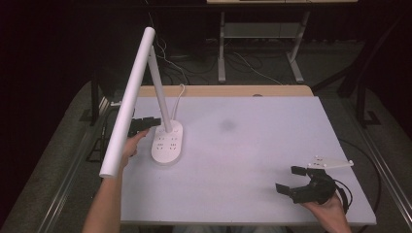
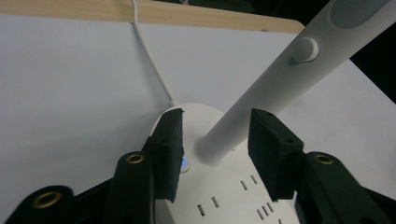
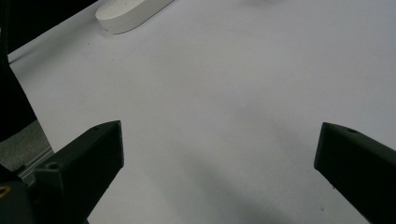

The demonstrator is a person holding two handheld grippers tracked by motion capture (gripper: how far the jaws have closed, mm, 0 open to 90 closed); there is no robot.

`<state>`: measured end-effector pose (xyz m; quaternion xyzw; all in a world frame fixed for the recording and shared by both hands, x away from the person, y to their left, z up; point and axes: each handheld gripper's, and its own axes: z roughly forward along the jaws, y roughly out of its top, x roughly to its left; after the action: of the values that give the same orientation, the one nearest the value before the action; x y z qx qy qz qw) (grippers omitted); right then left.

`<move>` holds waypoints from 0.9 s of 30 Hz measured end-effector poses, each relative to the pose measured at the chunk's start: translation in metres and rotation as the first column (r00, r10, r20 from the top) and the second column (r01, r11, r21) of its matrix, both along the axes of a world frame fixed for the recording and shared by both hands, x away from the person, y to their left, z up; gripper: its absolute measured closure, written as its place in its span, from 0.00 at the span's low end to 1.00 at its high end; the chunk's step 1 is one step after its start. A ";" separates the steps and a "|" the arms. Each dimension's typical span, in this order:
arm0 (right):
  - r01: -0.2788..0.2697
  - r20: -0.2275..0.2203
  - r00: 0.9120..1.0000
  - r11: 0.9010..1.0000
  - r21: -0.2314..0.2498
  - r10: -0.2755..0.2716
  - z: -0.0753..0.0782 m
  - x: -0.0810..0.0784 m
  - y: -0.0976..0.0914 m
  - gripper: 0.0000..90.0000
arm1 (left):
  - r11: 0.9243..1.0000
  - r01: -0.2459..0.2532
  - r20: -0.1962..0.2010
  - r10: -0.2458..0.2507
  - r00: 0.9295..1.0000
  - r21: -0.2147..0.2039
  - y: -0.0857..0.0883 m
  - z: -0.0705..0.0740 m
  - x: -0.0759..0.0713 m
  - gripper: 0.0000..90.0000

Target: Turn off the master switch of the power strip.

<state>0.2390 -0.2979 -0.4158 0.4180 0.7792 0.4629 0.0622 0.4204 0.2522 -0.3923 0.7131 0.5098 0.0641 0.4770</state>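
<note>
While the white desk lamp [image 1: 166, 141] stands on the table's [image 1: 243, 145] left half, the left gripper [image 2: 215, 140] straddles its stem just above the base, jaws apart, not touching. Well right of the lamp, the right gripper [image 1: 291, 179] hovers with jaws spread wide.

no readable text, label, brand or number in any view, white lamp base [image 2: 233, 196] with socket slots carries no legible marking, small blue light [image 2: 183, 163] glowing on it, lamp arm [image 2: 280, 84] and its round knob plain, desk [image 1: 252, 145] surface blank
</note>
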 end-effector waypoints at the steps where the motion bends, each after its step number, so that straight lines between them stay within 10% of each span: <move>1: 0.000 -0.002 1.000 1.000 0.000 0.000 0.000 0.000 0.000 0.01 | 1.000 -0.001 0.001 0.001 1.000 0.001 0.000 -0.001 0.001 0.64; 27: 0.004 0.000 1.000 1.000 -0.002 -0.004 0.000 0.000 -0.001 0.01 | 1.000 -0.002 -0.055 0.002 0.998 -0.001 -0.002 -0.024 0.014 0.99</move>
<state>0.2386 -0.2994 -0.4157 0.4193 0.7790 0.4619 0.0635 0.4341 0.2499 -0.4160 0.7138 0.5235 0.0444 0.4631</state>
